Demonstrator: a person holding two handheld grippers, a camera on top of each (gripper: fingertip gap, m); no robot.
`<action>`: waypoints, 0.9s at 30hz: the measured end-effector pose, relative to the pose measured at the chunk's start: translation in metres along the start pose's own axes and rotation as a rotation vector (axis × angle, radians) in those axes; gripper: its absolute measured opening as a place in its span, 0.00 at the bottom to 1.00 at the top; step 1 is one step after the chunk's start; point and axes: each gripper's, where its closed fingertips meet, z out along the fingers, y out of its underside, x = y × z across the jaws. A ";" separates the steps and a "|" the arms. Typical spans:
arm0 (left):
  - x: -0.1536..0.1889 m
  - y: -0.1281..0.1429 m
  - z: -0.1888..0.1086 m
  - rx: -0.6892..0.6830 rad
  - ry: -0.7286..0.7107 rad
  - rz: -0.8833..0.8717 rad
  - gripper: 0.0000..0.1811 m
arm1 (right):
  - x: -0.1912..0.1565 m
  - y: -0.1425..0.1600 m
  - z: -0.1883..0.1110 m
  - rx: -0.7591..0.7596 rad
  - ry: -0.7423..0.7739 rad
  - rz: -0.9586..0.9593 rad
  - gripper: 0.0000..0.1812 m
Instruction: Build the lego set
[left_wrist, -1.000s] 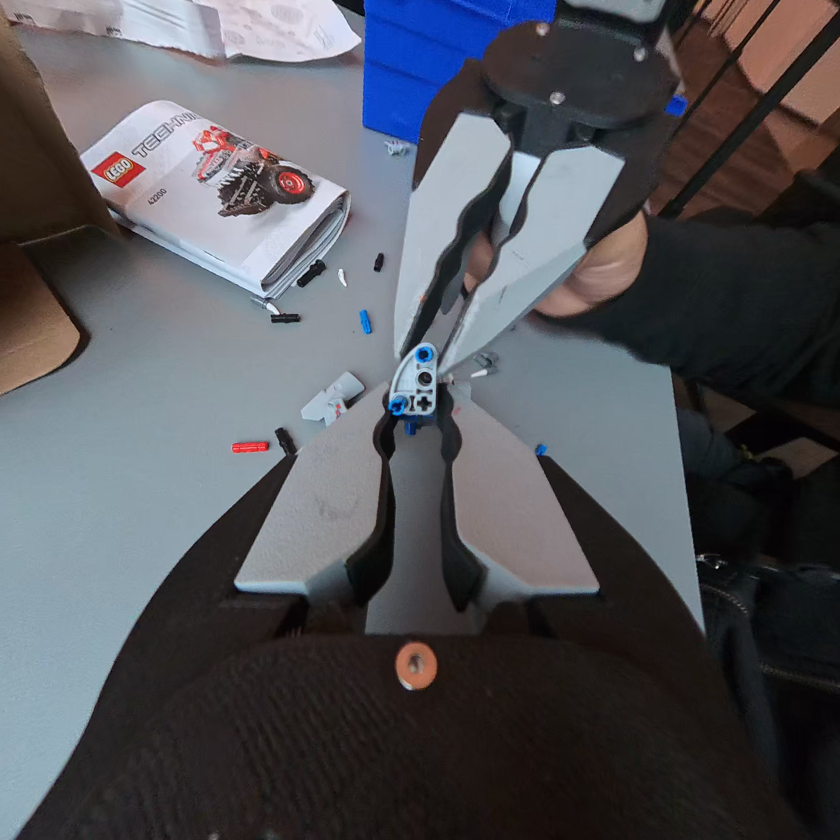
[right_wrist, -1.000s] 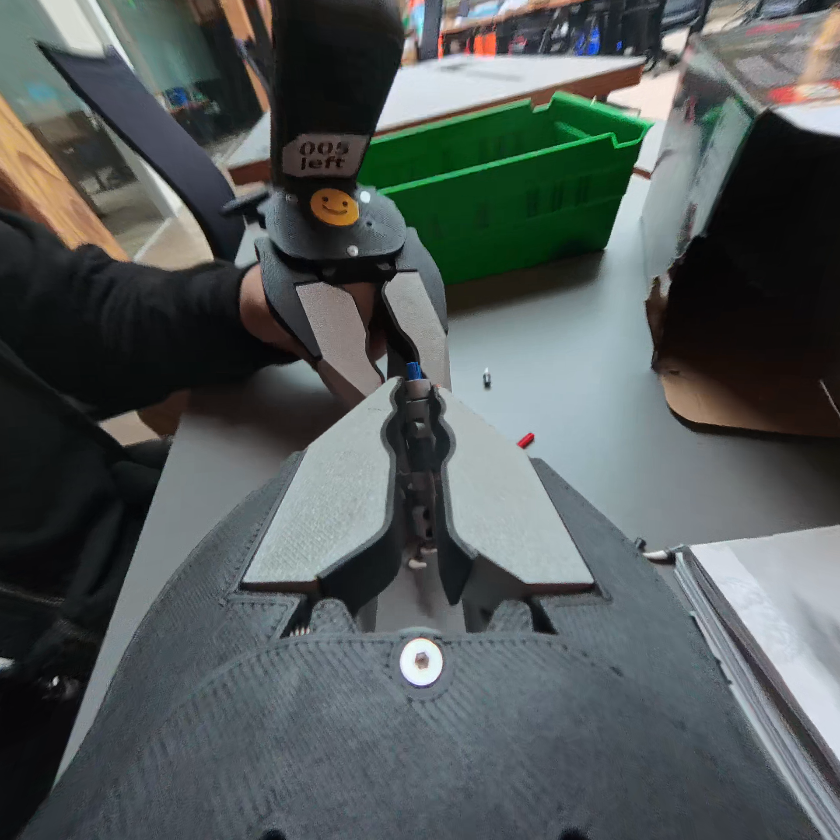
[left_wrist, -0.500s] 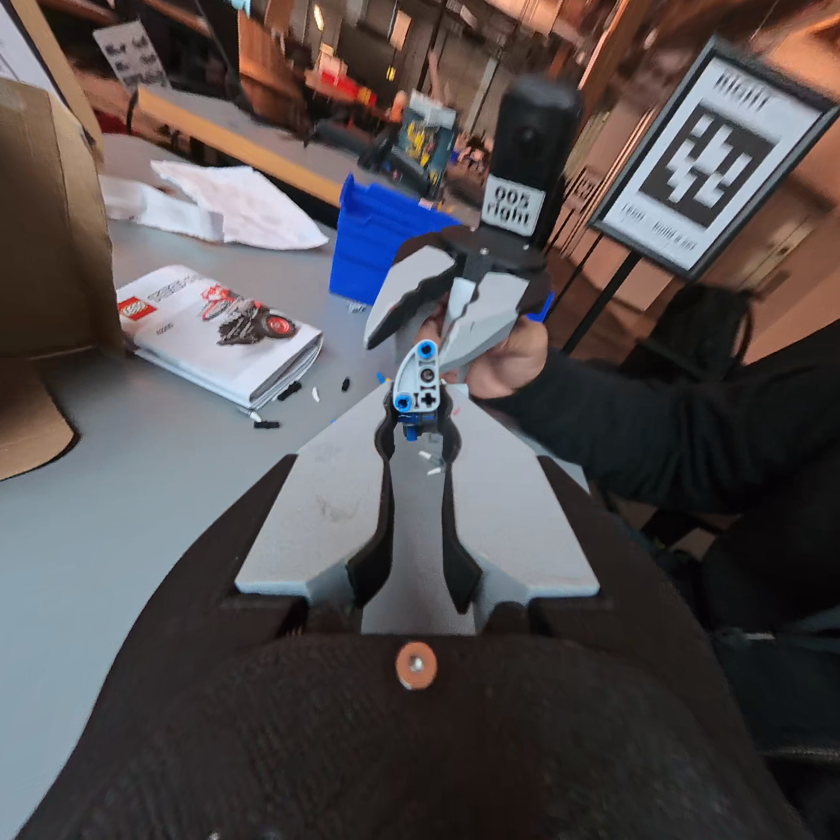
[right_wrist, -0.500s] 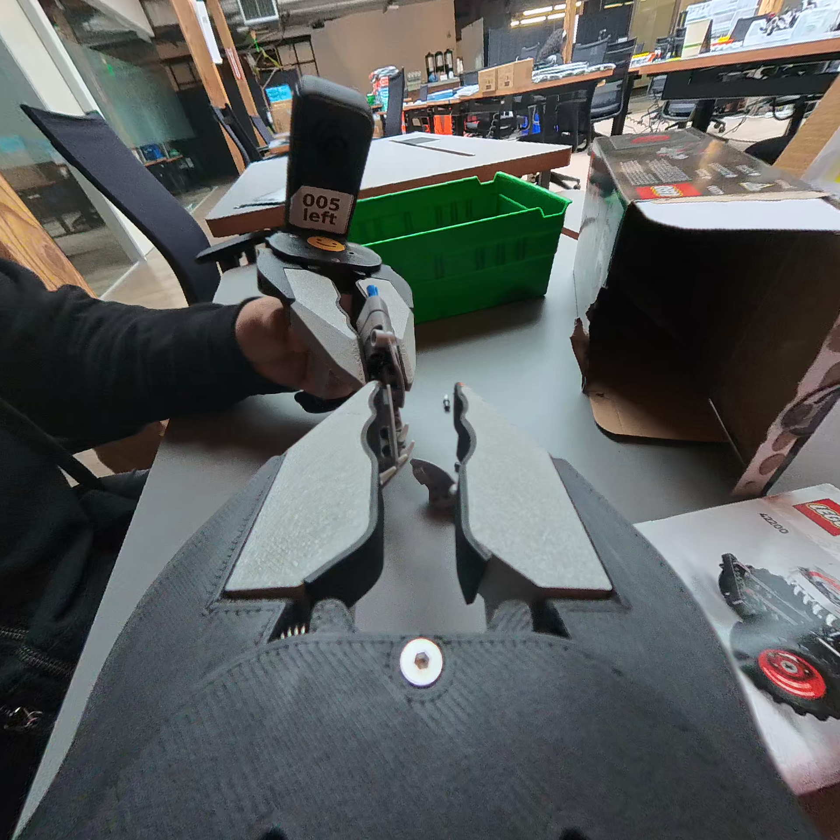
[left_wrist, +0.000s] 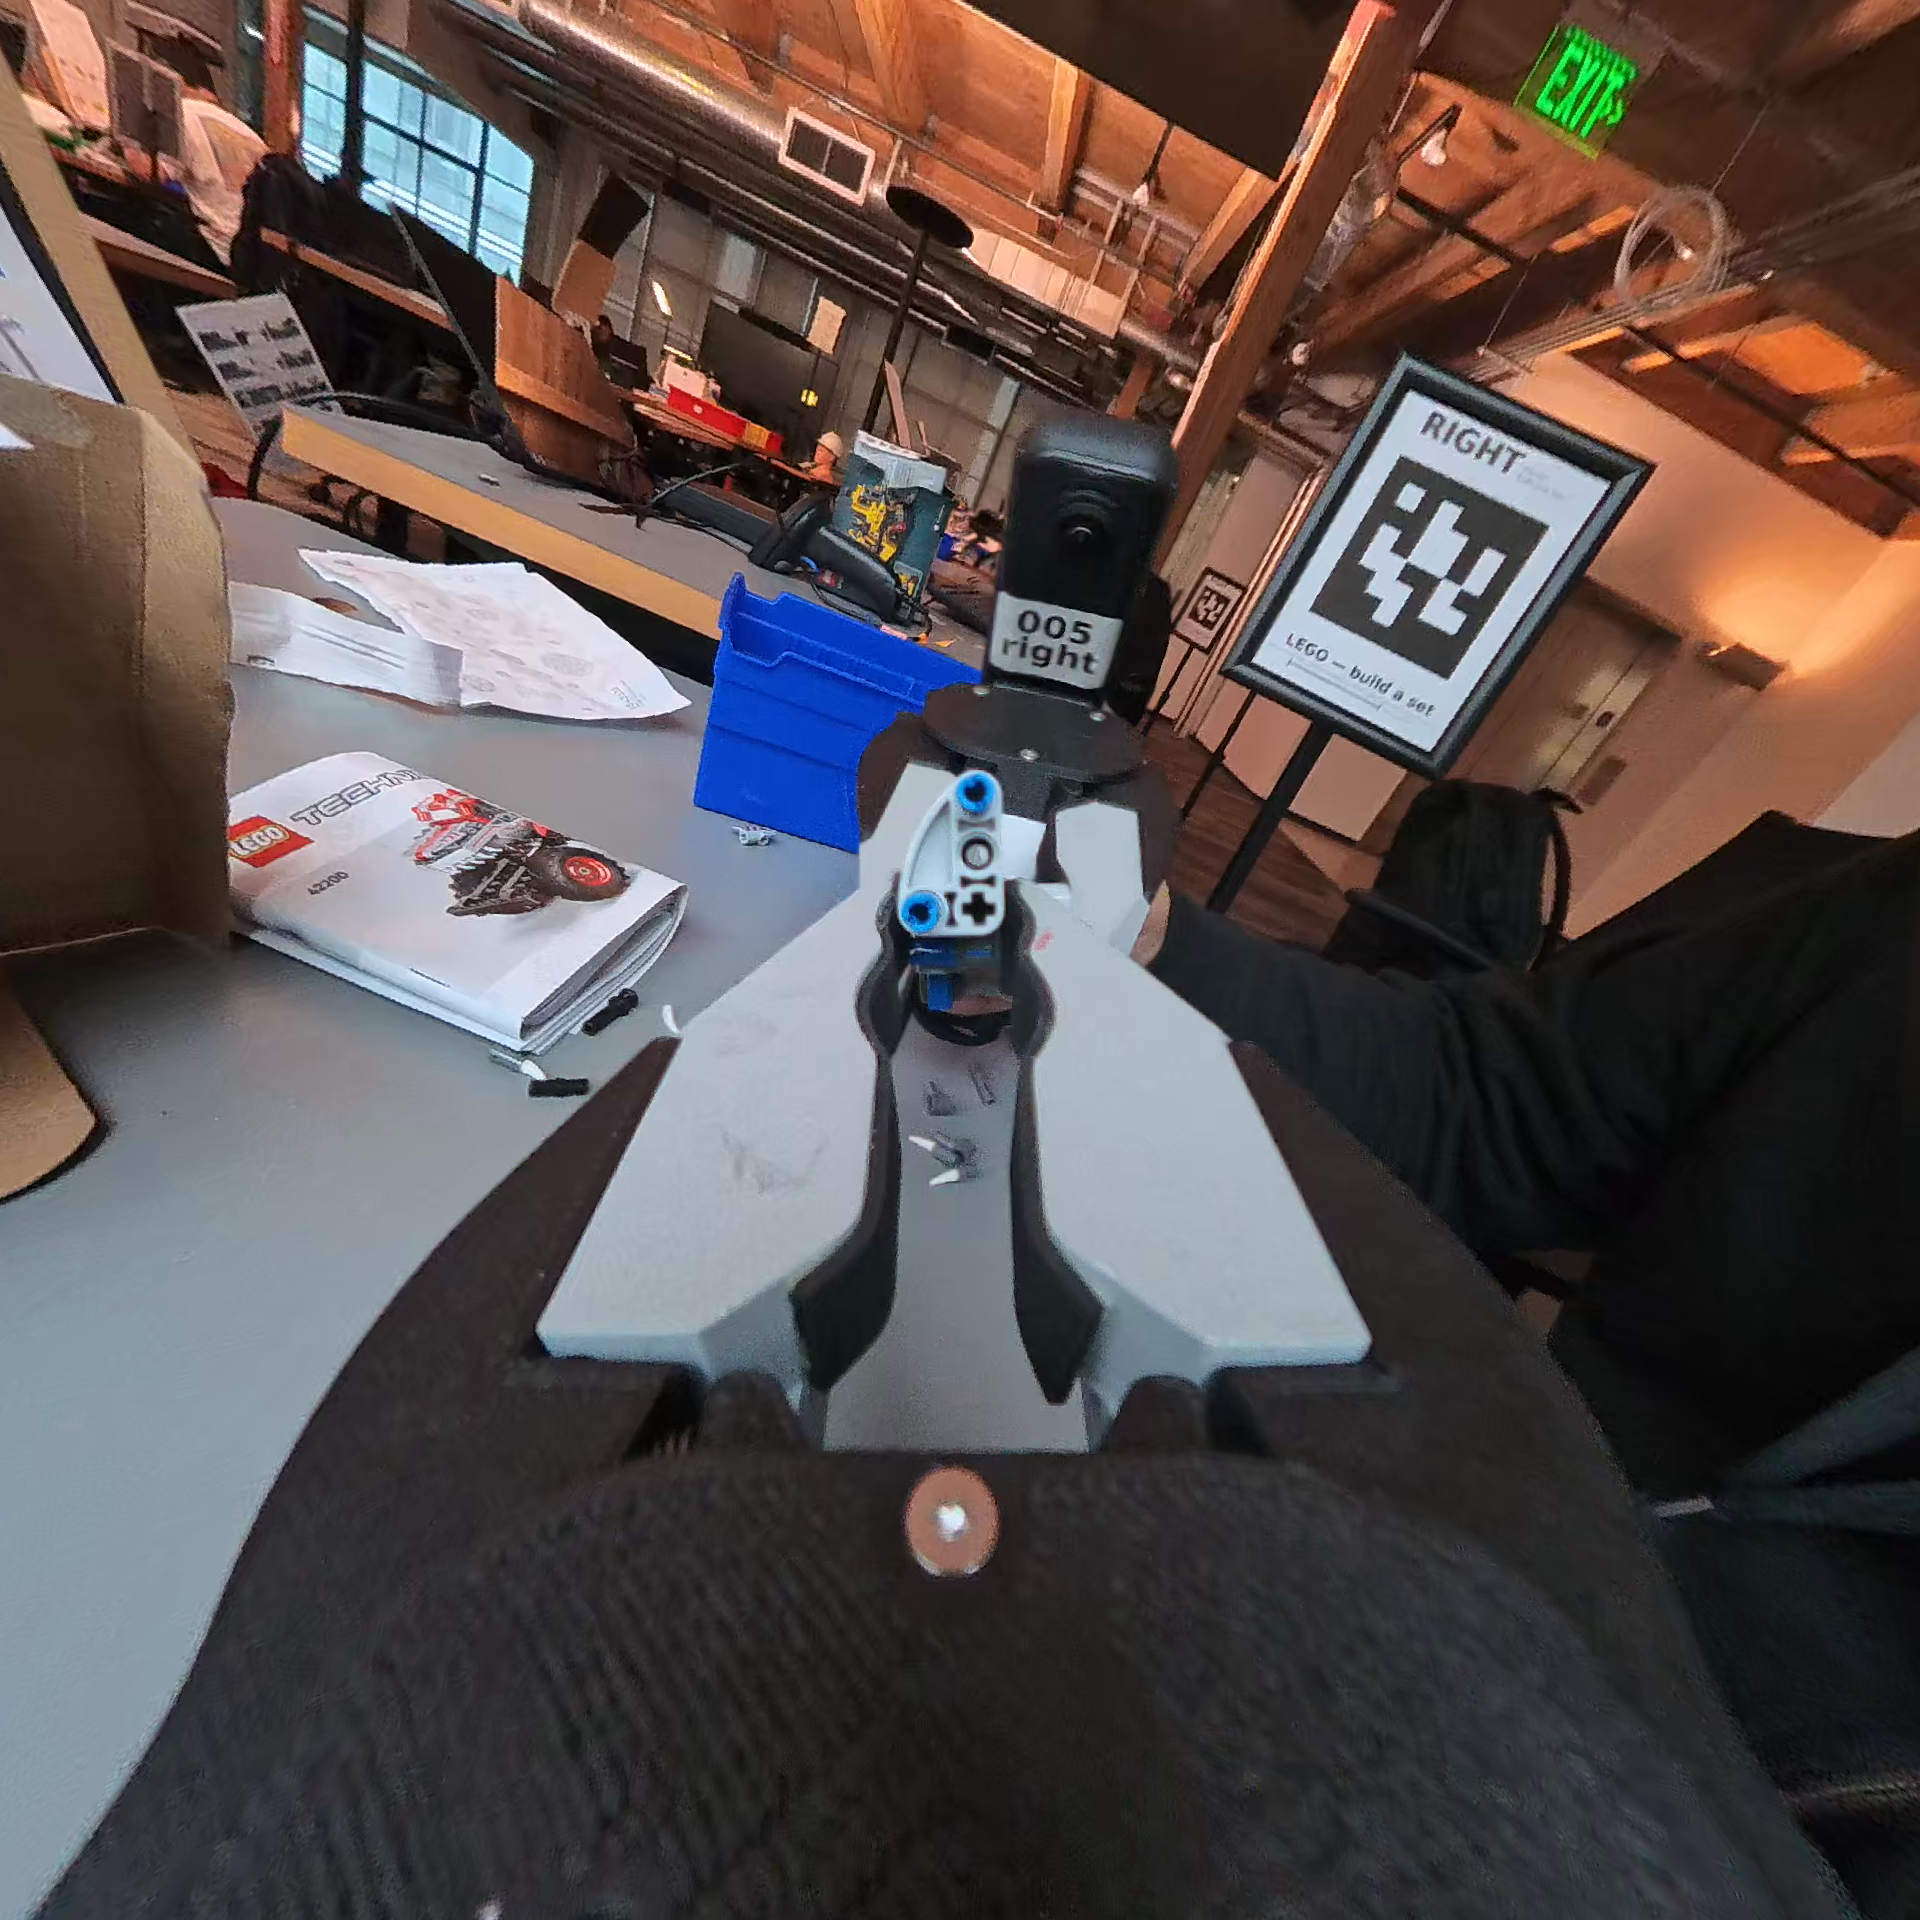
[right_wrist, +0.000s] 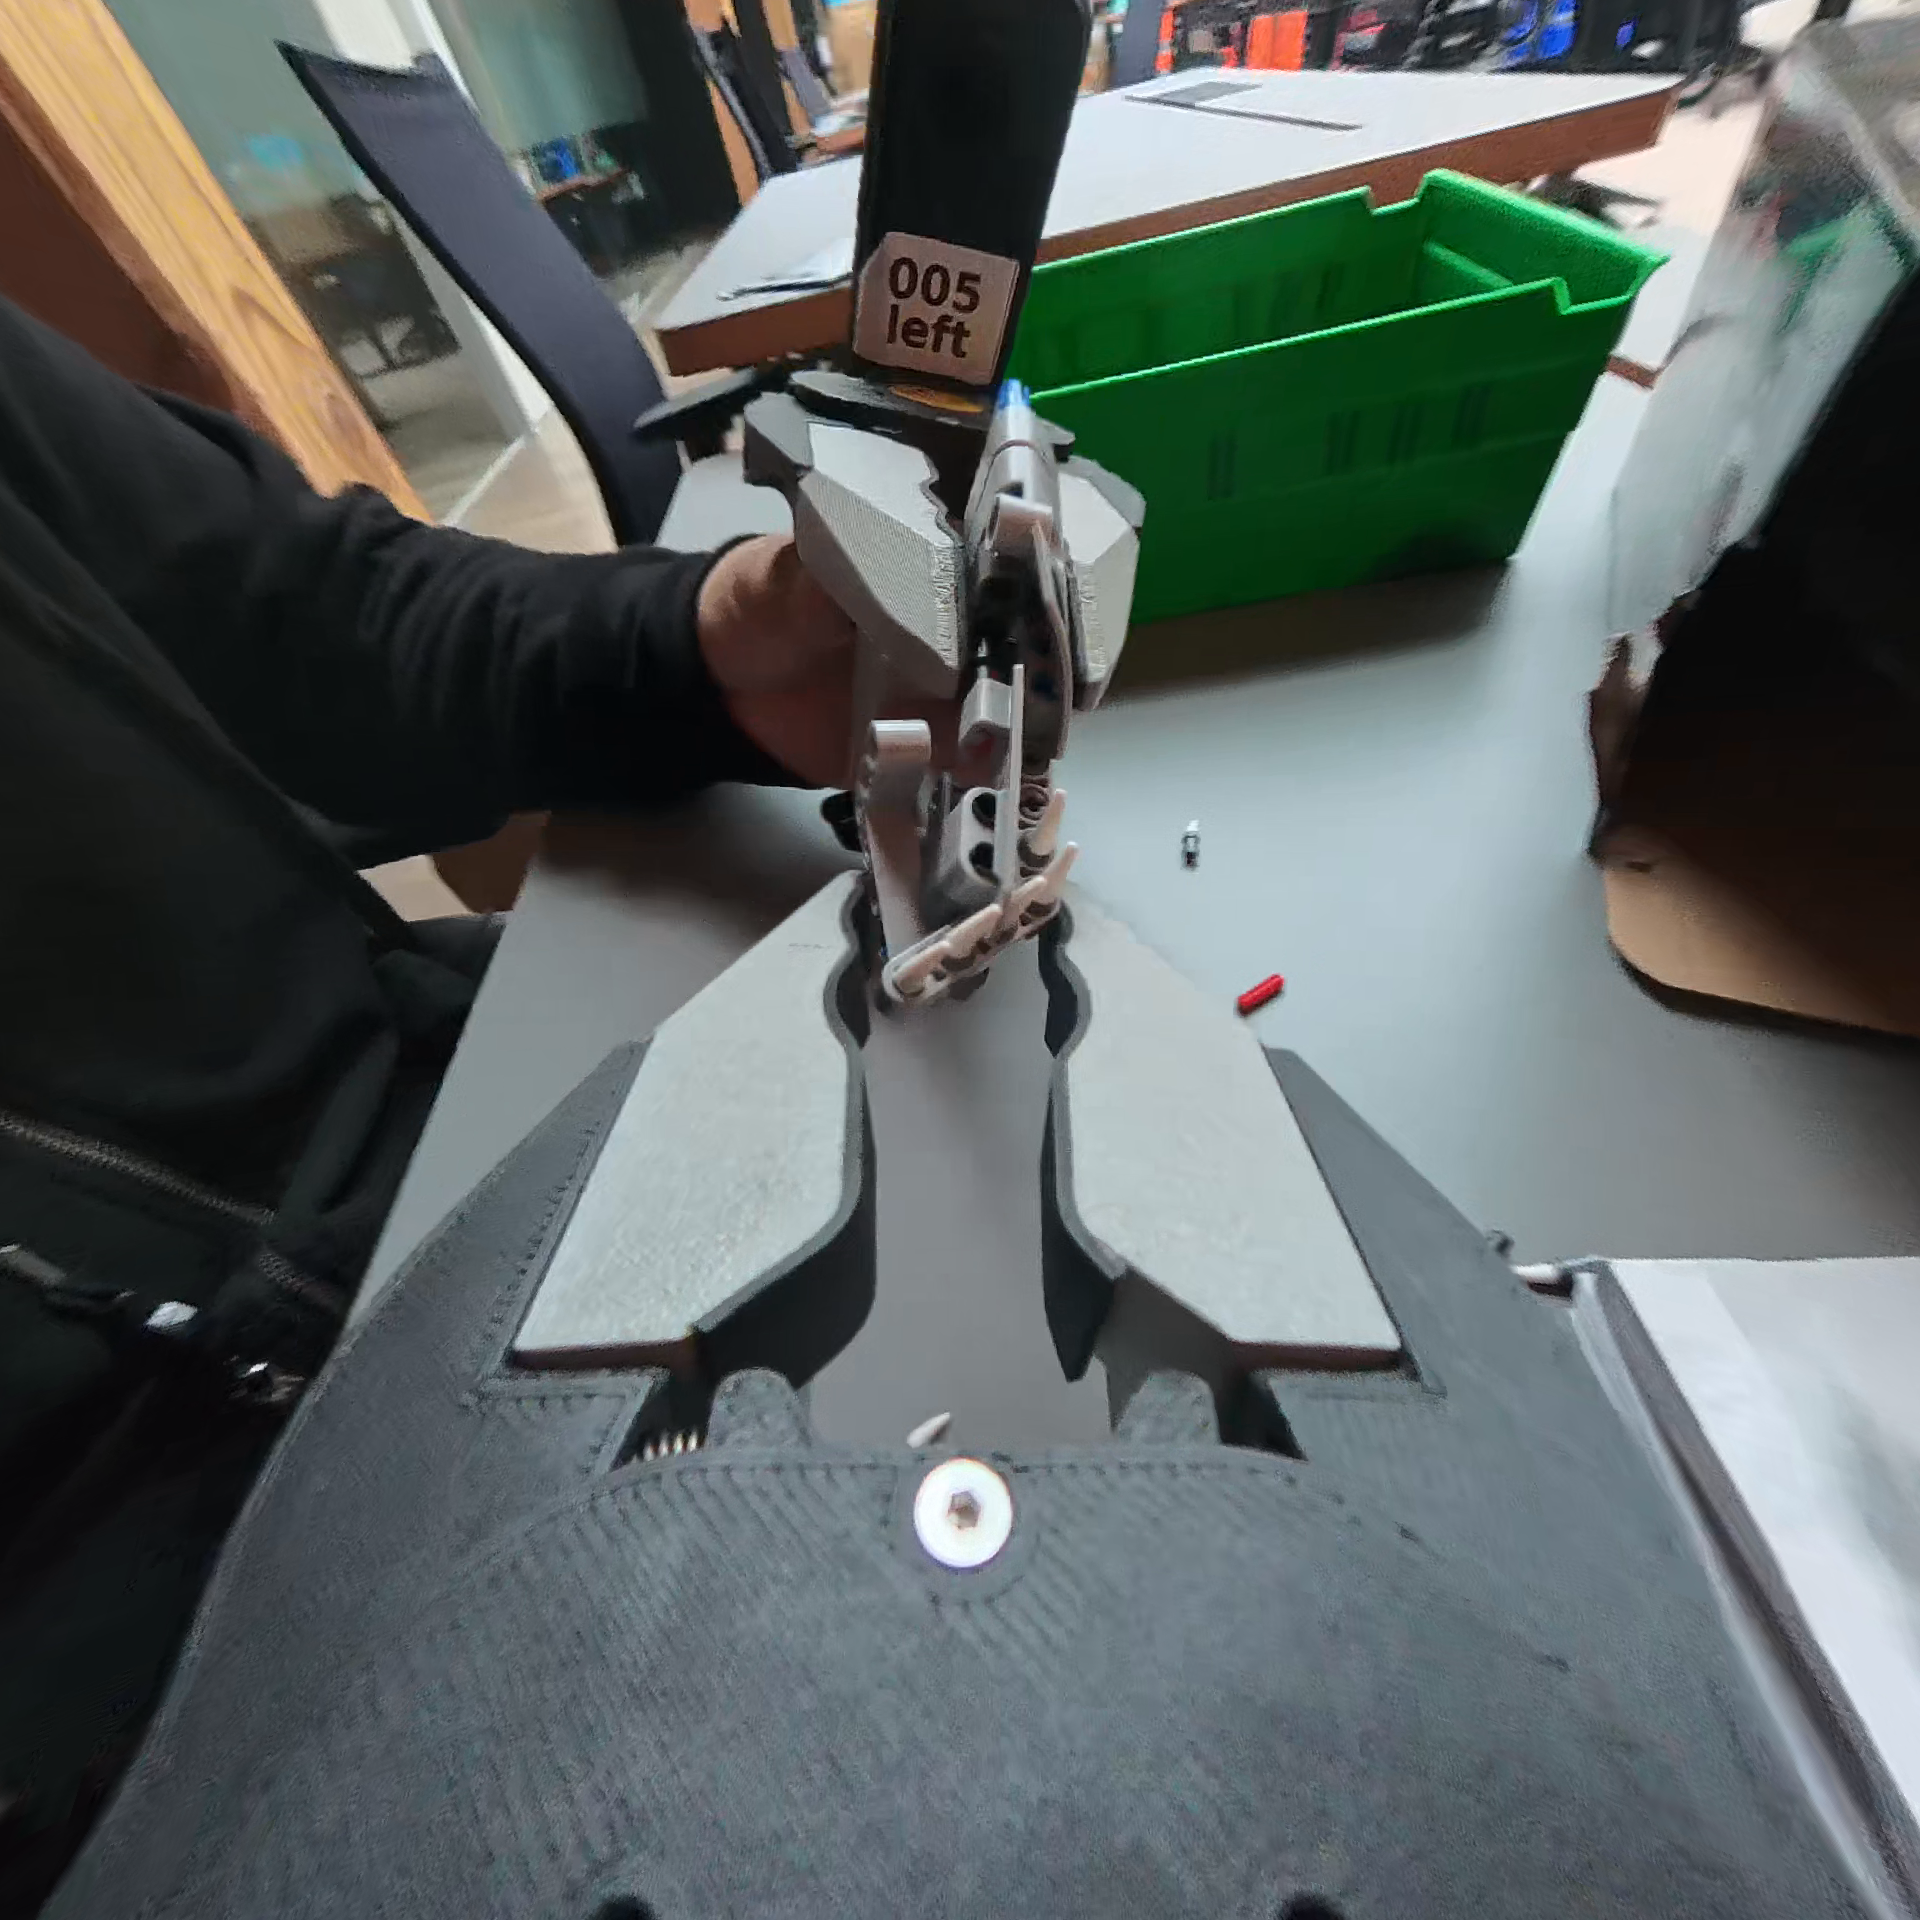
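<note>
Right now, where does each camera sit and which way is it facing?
Left wrist view: sits on the left gripper, looking along its fingers at the lego piece it grips and the right gripper beyond; a black sleeve shows.
Right wrist view: sits on the open right gripper, facing back at the left gripper, a hand and a green bin.
Shared: both grippers, the lego piece, the grey table.

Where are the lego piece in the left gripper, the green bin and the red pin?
Lego piece (left_wrist: 961, 862), left wrist view, on its grey curved plate.
Green bin (right_wrist: 1351, 457), right wrist view, on its front wall.
Red pin (right_wrist: 1259, 993), right wrist view, on its middle.
</note>
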 end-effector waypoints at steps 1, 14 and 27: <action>0.000 0.000 0.000 0.001 0.004 -0.011 0.08 | 0.002 0.000 0.000 -0.008 0.023 -0.024 0.15; -0.024 -0.007 -0.027 -0.069 -0.116 0.028 0.12 | 0.008 0.004 -0.014 0.034 -0.059 0.165 0.15; -0.004 0.015 -0.017 -0.191 0.001 0.027 0.08 | -0.005 0.019 -0.007 -0.067 -0.113 0.108 0.15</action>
